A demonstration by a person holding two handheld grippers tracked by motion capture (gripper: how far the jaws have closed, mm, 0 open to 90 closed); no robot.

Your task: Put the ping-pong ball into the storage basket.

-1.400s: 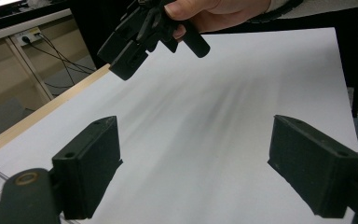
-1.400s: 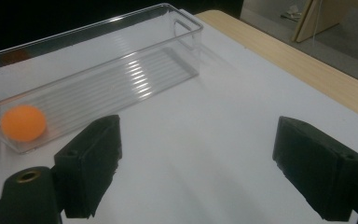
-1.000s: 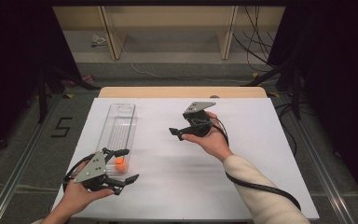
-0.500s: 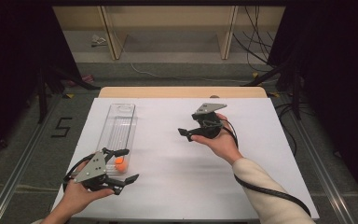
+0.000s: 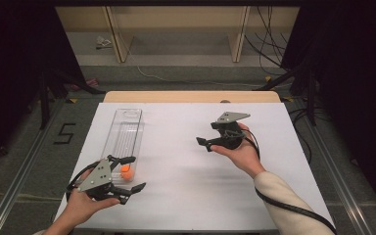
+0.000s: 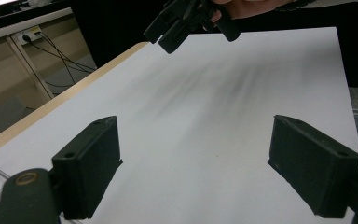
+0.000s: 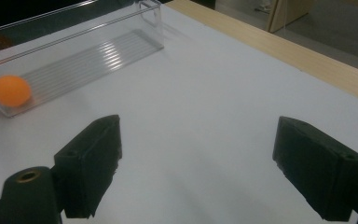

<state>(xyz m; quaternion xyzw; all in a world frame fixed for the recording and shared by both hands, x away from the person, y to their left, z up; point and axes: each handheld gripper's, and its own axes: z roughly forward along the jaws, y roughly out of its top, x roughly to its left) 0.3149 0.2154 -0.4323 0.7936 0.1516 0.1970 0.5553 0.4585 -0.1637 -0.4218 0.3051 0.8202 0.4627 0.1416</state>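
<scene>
An orange ball (image 5: 126,172) (image 7: 10,90) lies at the near end of a long clear tray (image 5: 123,133) (image 7: 89,55) on the left of the white table (image 5: 186,186). My left gripper (image 5: 136,172) is held just over that near end with its jaws wide open. The left gripper view has nothing between the jaws (image 6: 196,172), just bare table. My right gripper (image 5: 206,134) (image 6: 186,18) hovers open over the table's middle right and points left toward the tray. Between its jaws (image 7: 198,172) there is nothing.
A wooden strip (image 5: 191,96) (image 7: 279,46) edges the table's far side. Beyond it are a shelf frame and cables on the floor (image 5: 176,58). Black cables trail from both grippers.
The right gripper has drifted to the right, away from the tray. The left gripper and the ball have stayed put.
</scene>
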